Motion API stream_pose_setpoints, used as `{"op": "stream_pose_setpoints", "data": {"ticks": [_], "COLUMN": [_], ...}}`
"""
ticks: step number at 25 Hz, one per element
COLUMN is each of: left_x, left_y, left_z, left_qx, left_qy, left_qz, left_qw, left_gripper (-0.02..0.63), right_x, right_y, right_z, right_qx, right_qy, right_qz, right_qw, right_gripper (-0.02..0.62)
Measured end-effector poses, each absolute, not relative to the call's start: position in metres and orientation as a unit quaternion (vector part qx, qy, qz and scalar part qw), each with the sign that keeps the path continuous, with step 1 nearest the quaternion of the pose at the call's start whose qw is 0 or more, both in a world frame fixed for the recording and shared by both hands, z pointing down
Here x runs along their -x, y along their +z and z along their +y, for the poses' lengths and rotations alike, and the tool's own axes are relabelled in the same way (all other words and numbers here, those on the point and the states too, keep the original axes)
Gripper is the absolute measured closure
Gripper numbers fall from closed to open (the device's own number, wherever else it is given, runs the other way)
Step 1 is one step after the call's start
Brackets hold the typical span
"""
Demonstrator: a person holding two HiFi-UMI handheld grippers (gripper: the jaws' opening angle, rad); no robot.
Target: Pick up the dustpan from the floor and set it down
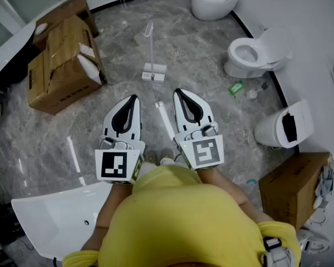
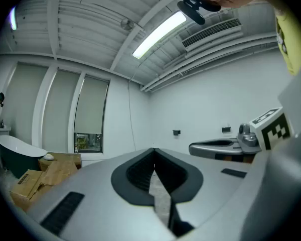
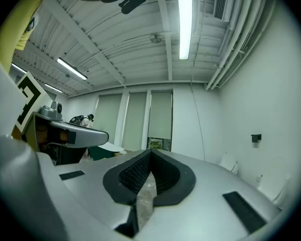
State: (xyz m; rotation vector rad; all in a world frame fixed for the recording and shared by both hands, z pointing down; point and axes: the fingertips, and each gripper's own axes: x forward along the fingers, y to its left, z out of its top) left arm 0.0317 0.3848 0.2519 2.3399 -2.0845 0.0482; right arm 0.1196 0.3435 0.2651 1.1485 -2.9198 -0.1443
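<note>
In the head view a pale dustpan (image 1: 154,71) with a long upright handle stands on the grey marble floor, ahead of both grippers and apart from them. My left gripper (image 1: 134,98) is held level above the floor, its jaws shut with nothing between them. My right gripper (image 1: 178,92) hangs beside it, also shut and empty. The left gripper view shows its own closed jaws (image 2: 153,149) and the right gripper (image 2: 226,147) off to the side. In the right gripper view the closed jaws (image 3: 150,150) point across the room. Neither gripper view shows the dustpan.
A white bar (image 1: 166,119) lies on the floor between the grippers. Open cardboard boxes (image 1: 61,65) stand at the left and another box (image 1: 292,188) at the lower right. Three toilets (image 1: 256,52) line the right wall. A white tub (image 1: 50,216) sits at the lower left.
</note>
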Motion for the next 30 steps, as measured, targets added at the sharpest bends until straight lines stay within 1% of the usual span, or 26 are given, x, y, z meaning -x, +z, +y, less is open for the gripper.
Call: {"op": "stream_pose_setpoints", "data": {"ticks": [10,12,14,16,20,23,30], "left_x": [-0.042,-0.036,-0.028,-0.020,-0.003,0.015,0.061], "left_y": [0.258,0.262,0.269,0.277,0.290,0.294,0.301], "left_z": [0.371,0.366,0.358,0.345,0.310,0.278,0.203], "left_qx": [-0.742,-0.742,-0.746,-0.752,-0.767,-0.773,-0.791], "left_qy": [0.022,0.023,0.024,0.027,0.033,0.035,0.029], "left_qz": [-0.670,-0.670,-0.665,-0.659,-0.640,-0.633,-0.611], "left_qw": [-0.003,-0.001,0.007,0.016,0.023,0.021,0.022], "left_gripper": [0.606,0.606,0.606,0.605,0.602,0.558,0.541], "right_x": [-0.135,-0.132,-0.128,-0.121,-0.099,-0.079,-0.038], "right_y": [0.271,0.277,0.287,0.294,0.298,0.300,0.308], "right_z": [0.324,0.318,0.308,0.296,0.266,0.236,0.170], "right_qx": [-0.359,-0.363,-0.371,-0.375,-0.378,-0.380,-0.400], "right_qy": [-0.040,-0.041,-0.035,-0.033,-0.040,-0.046,-0.051], "right_qz": [-0.932,-0.931,-0.928,-0.926,-0.925,-0.924,-0.915], "right_qw": [-0.017,-0.009,0.017,0.033,0.027,0.019,0.030], "right_gripper": [0.584,0.584,0.584,0.584,0.584,0.584,0.584]}}
